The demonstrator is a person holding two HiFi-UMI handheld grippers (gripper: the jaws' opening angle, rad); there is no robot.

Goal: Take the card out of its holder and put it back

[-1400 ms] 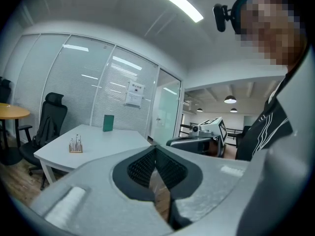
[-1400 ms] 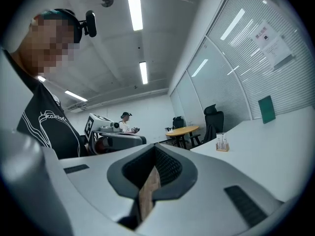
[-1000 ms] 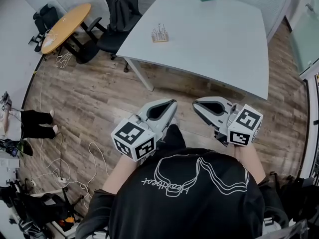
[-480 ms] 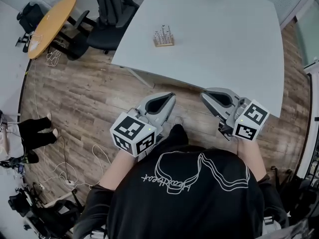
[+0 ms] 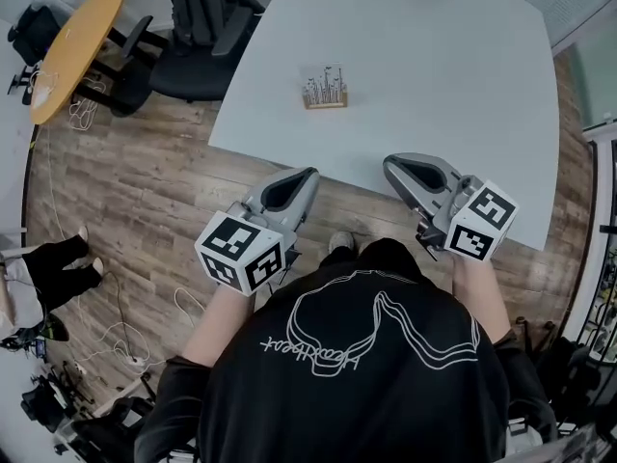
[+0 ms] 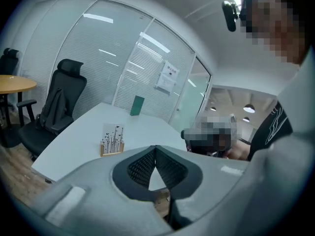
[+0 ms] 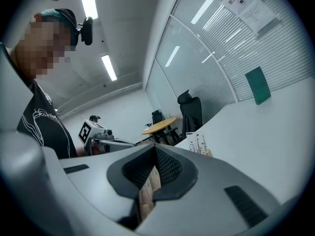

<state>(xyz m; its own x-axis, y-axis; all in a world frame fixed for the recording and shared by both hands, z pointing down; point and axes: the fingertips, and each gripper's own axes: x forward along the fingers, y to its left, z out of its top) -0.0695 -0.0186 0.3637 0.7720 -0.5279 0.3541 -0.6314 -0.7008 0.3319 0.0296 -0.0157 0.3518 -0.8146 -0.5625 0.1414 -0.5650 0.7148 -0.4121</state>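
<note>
Standing in holder [image 5: 325, 103], card [image 5: 324, 82] beyond left gripper [image 5: 308, 175]

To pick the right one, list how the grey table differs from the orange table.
The grey table is large with straight edges; the orange table is small and rounded. The grey table bears the card holder; the orange table shows none. Both have black chairs nearby.

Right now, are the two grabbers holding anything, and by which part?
Nothing is held. The left gripper and right gripper are both shut and empty; the card stands in its holder on the table.
</note>
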